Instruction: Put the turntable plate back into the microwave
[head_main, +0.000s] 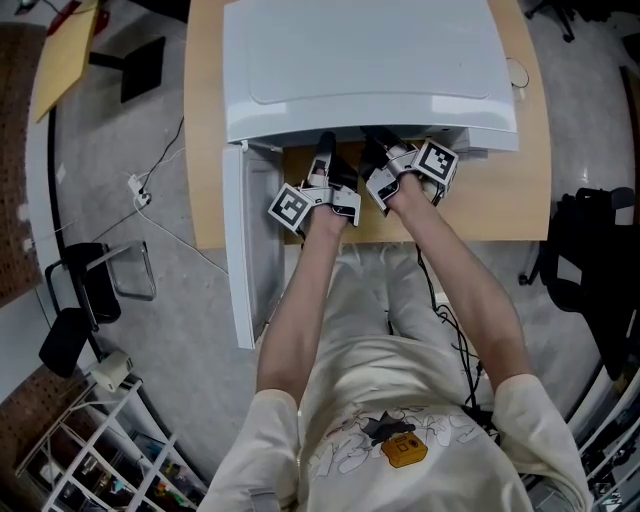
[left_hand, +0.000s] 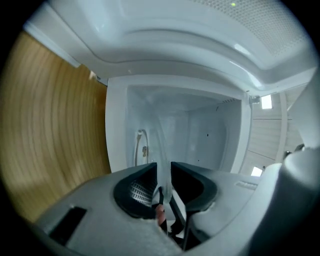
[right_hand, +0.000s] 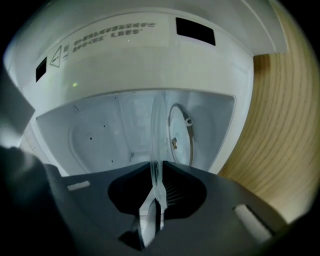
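Note:
A white microwave (head_main: 370, 70) stands on a wooden table (head_main: 510, 190) with its door (head_main: 250, 250) swung open to the left. My left gripper (head_main: 325, 150) and right gripper (head_main: 372, 148) reach side by side into its mouth. Each is shut on the rim of the clear glass turntable plate. In the left gripper view the plate (left_hand: 162, 145) runs edge-on out of my left gripper (left_hand: 163, 172) into the white cavity (left_hand: 200, 130). My right gripper (right_hand: 156, 172) pinches the plate (right_hand: 156, 130) the same way. The roller ring (right_hand: 181, 135) lies on the cavity floor beside the plate. The head view hides the plate.
The microwave's top overhangs both grippers. A black chair (head_main: 85, 290) and white cables (head_main: 140, 190) are on the floor at the left. A black bag (head_main: 595, 270) is at the right, and a wire rack (head_main: 110, 450) at the lower left.

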